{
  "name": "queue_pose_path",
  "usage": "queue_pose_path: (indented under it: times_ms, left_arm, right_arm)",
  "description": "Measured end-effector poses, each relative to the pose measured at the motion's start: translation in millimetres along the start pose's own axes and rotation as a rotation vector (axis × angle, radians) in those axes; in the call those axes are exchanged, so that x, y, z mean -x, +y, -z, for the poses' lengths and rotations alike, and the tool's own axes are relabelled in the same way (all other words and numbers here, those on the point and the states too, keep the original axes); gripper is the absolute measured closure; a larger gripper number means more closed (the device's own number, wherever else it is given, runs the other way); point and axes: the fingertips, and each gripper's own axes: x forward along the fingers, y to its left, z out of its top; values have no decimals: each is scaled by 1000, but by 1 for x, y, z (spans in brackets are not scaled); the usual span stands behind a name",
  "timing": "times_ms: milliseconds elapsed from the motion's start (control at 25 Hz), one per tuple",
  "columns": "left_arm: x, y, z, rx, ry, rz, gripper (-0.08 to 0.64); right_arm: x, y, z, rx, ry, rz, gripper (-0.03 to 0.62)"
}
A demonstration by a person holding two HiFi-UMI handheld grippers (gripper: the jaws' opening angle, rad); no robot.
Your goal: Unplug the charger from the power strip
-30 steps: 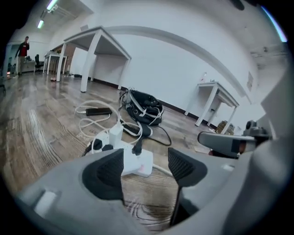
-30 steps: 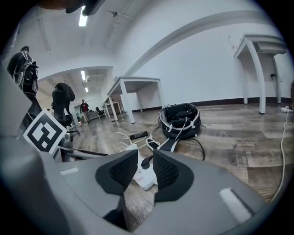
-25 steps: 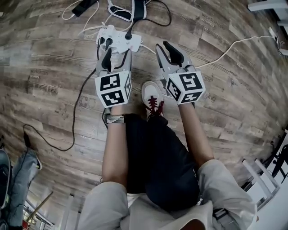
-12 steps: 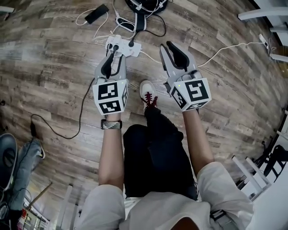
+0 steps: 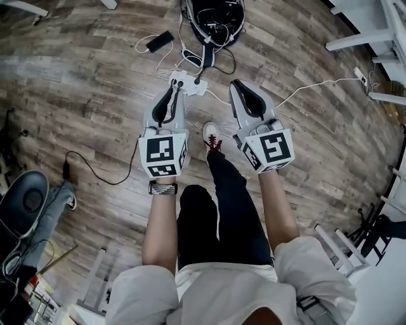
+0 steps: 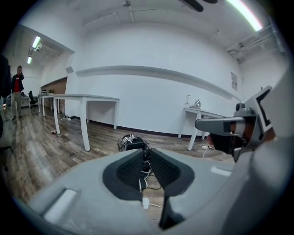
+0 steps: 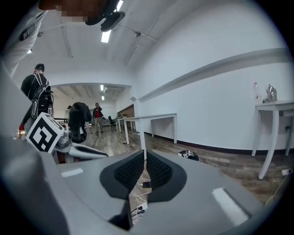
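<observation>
Floor: grey-brown wood planks [image 5: 76, 95] under everything. The task's things lie on it, not on a tabletop.
Power strip: white [image 5: 184, 86], flat on the floor just beyond the person's shoe [image 5: 211, 134].
Charger: a black plug [image 5: 198, 80] still seated in the power strip. Its dark cable runs up to a black basket [image 5: 216, 16] full of wires.
Other cables: a white cable [image 5: 317, 84] trails off to the right, and a black cable [image 5: 95, 174] loops at the left.
Left hand-held gripper [image 5: 172, 92]: held well above the power strip, touching nothing. Its jaws have just been closing and are pressed together at the tips, with nothing between them.
Right hand-held gripper [image 5: 238, 87]: beside the left one, also clear of the power strip. Its jaws have just been closing too and are drawn together, empty.
Room: white walls with white tables [image 6: 82, 98] along them, strip lights [image 6: 243, 13] overhead, and people [image 7: 97, 117] standing far down the room.
</observation>
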Motion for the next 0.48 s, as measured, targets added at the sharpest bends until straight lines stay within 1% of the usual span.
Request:
queue_pose_path:
  times_ms: [120,200,320,480]
  left_arm:
    - [27,-2,-53,-19,-15,-4,505]
    - [46,-5,-87,-34,-29,-6,509]
    - [76,-10,-134,-60,-60,-14,531]
    - [121,-17,-183,-71,-103,-18,540]
  right_arm:
    - [14,9,-45,44,36,18,581]
    - [25,13,-76,43,46,25,585]
    - [44,19,-129,47,27,35,588]
    - [67,47,-198,97,-13,26,588]
